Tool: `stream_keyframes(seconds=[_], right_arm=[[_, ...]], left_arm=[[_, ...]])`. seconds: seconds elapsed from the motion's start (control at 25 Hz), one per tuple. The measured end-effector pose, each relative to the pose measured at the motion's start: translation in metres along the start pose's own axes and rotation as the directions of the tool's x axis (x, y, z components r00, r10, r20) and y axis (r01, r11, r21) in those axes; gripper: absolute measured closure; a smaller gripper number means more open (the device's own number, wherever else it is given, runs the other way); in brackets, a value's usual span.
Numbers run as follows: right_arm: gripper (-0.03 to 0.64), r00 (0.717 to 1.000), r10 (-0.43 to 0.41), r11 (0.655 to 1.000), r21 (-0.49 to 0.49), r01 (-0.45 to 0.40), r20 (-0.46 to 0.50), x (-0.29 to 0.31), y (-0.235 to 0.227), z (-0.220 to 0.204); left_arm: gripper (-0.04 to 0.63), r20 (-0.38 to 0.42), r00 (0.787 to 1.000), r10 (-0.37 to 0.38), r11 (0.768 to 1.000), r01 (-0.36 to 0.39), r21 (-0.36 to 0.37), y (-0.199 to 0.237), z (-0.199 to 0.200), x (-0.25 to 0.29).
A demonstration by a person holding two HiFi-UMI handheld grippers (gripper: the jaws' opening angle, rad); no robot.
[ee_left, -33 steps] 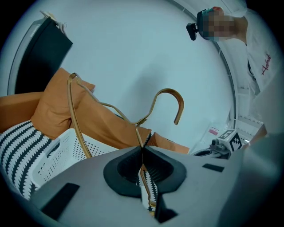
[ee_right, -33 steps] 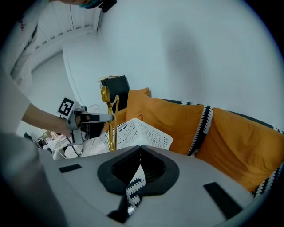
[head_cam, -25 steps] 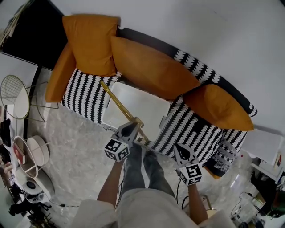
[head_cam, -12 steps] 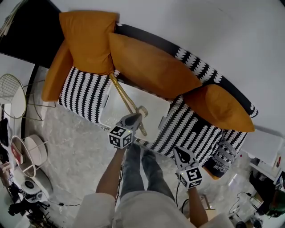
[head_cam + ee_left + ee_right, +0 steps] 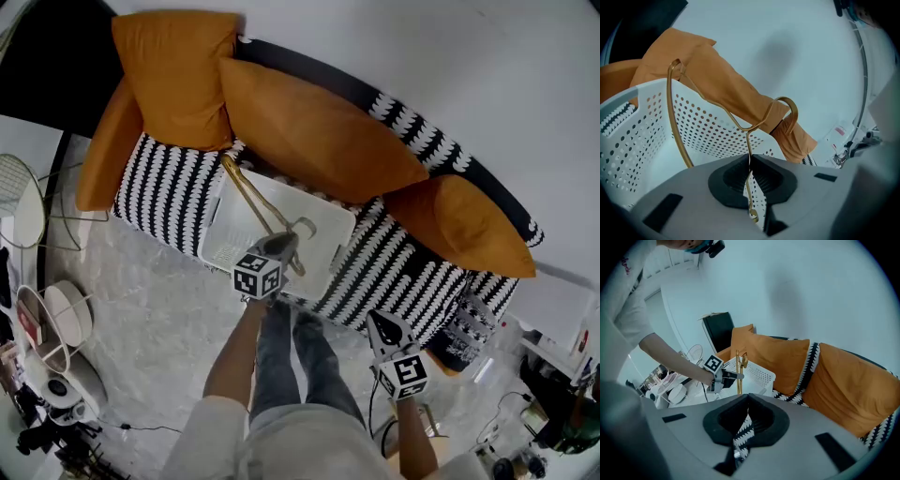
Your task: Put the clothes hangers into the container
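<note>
A gold wire clothes hanger (image 5: 255,199) hangs over the white perforated basket (image 5: 323,217) that sits on the striped sofa. My left gripper (image 5: 287,246) is shut on the hanger's thin neck, just above the basket's near rim. In the left gripper view the hanger (image 5: 675,122) rises from the shut jaws (image 5: 749,161), with its hook (image 5: 790,105) to the right and the basket wall (image 5: 642,136) behind it. My right gripper (image 5: 376,320) hangs lower right, in front of the sofa, shut and holding nothing. The right gripper view shows its jaws (image 5: 748,402) together, and further off the left gripper (image 5: 732,375) with the hanger (image 5: 739,363) at the basket (image 5: 759,372).
Orange cushions (image 5: 314,131) line the black-and-white sofa (image 5: 412,272) behind and beside the basket. Round white side tables (image 5: 61,314) and a wire chair (image 5: 19,192) stand at the left. My legs (image 5: 291,361) are right in front of the sofa.
My left gripper has carried the hanger forward from the basket's front edge to over the basket. The right gripper has barely moved.
</note>
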State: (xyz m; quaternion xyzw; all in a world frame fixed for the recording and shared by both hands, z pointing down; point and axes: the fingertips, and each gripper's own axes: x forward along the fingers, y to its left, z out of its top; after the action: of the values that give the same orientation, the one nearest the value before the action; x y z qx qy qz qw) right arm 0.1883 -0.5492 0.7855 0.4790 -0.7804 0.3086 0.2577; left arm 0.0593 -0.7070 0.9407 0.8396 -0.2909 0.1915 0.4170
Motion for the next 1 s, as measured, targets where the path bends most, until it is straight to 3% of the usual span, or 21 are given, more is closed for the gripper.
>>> stream_keyframes(seconds=[0.48,0.6,0.72,1.0], right_arm=[[0.588,1.000,0.006,1.000,-0.003,-0.007,-0.016,0.002,0.000,-0.002],[0.588,1.000,0.010,1.000,-0.005,-0.010,-0.011,0.004,-0.001,-0.001],[0.588,1.000,0.011,1.000,-0.005,-0.011,-0.007,0.002,-0.002,-0.001],[0.588,1.000,0.016,1.000,-0.013,-0.016,0.006,0.006,-0.001,0.006]], left_arm=[[0.549,-0.008,1.000,-0.014,1.000,0.014,-0.018,0.000,-0.002,0.013],[0.509,-0.005,1.000,-0.023,0.999,0.023,-0.028,-0.001,0.001,0.015],[0.383,-0.031,0.998,-0.046,0.998,0.044,-0.046,-0.006,-0.002,0.014],[0.342,-0.089,0.996,-0.024,0.999,0.021,-0.031,-0.009,-0.007,0.005]])
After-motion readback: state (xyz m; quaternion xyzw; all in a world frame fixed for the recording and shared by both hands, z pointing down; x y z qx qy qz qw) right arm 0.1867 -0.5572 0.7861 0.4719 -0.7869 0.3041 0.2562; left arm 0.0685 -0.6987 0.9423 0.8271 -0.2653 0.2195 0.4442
